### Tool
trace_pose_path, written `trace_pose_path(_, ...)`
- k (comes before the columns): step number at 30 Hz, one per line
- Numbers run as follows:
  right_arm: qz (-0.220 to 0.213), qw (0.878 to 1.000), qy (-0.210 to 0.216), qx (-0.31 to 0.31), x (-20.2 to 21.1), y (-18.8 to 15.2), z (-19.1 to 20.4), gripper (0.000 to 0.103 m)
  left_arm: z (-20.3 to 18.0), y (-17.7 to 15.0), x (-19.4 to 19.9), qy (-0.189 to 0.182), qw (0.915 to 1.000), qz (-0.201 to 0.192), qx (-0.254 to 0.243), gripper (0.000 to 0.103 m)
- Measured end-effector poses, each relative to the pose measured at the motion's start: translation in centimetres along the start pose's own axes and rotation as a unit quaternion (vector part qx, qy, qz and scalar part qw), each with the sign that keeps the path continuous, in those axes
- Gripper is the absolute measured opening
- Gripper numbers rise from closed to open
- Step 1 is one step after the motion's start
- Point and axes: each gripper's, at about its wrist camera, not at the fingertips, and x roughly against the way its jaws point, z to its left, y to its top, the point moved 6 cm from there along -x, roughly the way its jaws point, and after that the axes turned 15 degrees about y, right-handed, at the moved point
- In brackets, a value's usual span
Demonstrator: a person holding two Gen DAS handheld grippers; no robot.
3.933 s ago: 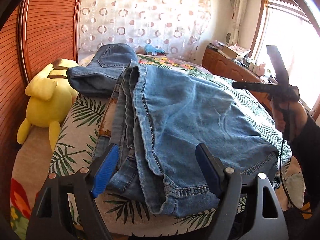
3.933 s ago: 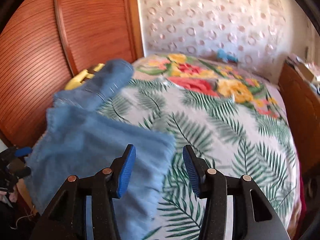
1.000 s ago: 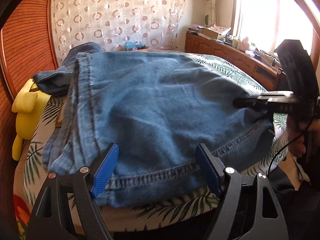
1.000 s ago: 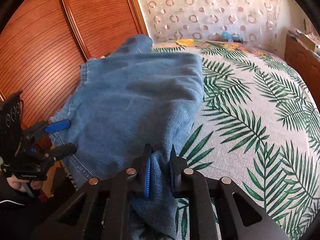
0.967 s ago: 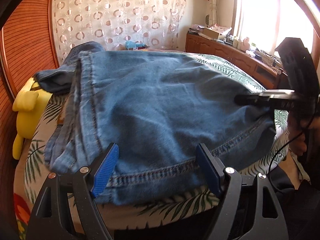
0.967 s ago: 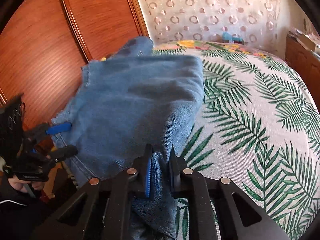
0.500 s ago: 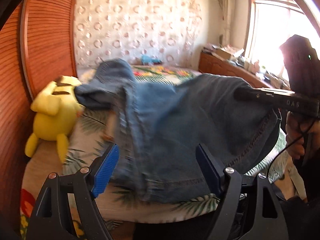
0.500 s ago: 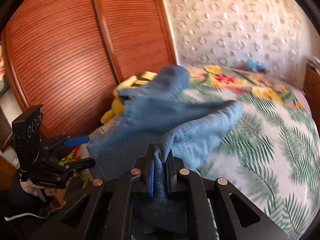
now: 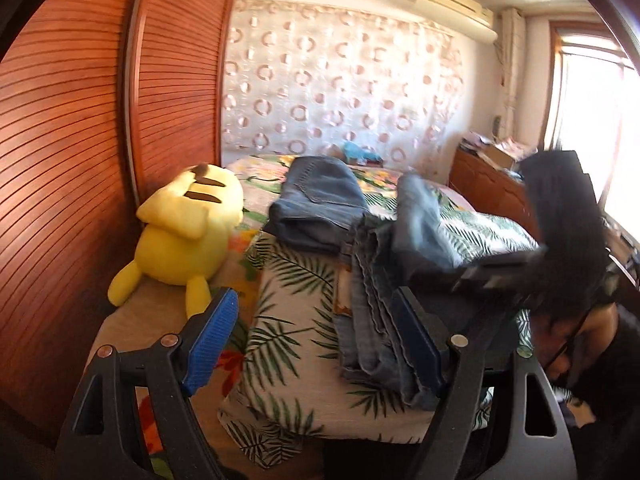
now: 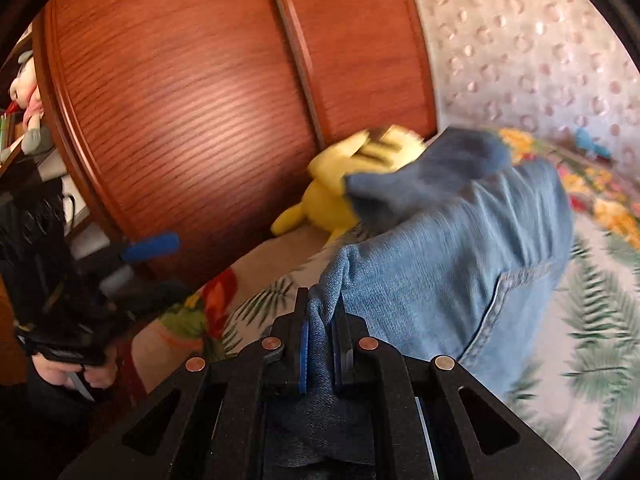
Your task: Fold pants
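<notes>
Light blue jeans (image 9: 372, 312) lie bunched in long folds on the leaf-print bed (image 9: 288, 320). My right gripper (image 10: 320, 344) is shut on a fold of the jeans (image 10: 460, 264), holding the cloth up off the bed. In the left wrist view it shows as a blurred dark shape, the right gripper (image 9: 472, 276), with denim rising behind it. My left gripper (image 9: 316, 340) is open above the bed's near edge. Its right pad stands beside the jeans' edge and nothing is gripped. It also shows at the left of the right wrist view, the left gripper (image 10: 140, 264).
A second, folded pair of darker jeans (image 9: 316, 208) lies further up the bed. A yellow plush toy (image 9: 184, 232) sits at the bed's left side against a slatted wooden wardrobe (image 9: 80, 160). A wooden sideboard (image 9: 492, 184) and a bright window are on the right.
The right gripper, shut on the jeans' corner, has lifted it and swung it leftward, so the flat denim is now bunched. The left gripper, still open, has drawn left and up off the hem.
</notes>
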Motion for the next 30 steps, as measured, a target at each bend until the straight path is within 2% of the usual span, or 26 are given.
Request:
trace_pose_path(5,0.036,0.998,0.020,-0.048,-5.0,-1.8,-3.3,0.008,0.9,0.2,-0.1,0.004,0.9999,-0.001,0.011,0.080)
trace_pose_path(10,0.025,0.998,0.028,-0.057,-4.6,-1.4,-4.4,0.012,0.5,0.1,-0.6,-0.001,1.0000,0.002,0.007,0.080)
trace_pose_path(13,0.024,0.999,0.005,-0.035,-2.9,-0.7,-3.5,0.025,-0.4,0.1,-0.9,-0.010,0.9999,0.003,0.003,0.080)
trace_pose_path(15,0.009,1.000,-0.018,-0.014,-0.9,-0.2,-2.9,0.040,-1.3,0.1,-1.1,-0.023,0.9997,0.008,0.001,0.080)
trace_pose_path(18,-0.025,0.998,-0.049,0.000,2.4,0.4,-2.9,0.047,-2.9,0.3,-1.1,-0.040,0.9991,0.008,-0.007,0.080)
trace_pose_path(19,-0.033,0.998,-0.056,-0.005,3.2,0.6,-3.6,0.055,-3.5,0.4,-1.2,-0.045,0.9989,0.008,-0.011,0.080)
trace_pose_path(20,-0.039,0.997,-0.069,-0.006,3.9,0.8,-4.3,0.058,-4.3,0.4,-1.3,-0.051,0.9985,0.010,-0.016,0.080)
trace_pose_path(25,-0.033,0.989,-0.146,-0.009,5.2,0.1,-8.7,0.059,-6.7,-0.2,-2.6,-0.062,0.9970,0.027,-0.038,0.080)
trace_pose_path(30,-0.024,0.984,-0.169,-0.044,3.2,-0.4,-13.2,0.060,-6.8,-3.0,-5.2,-0.041,0.9950,0.075,-0.051,0.080)
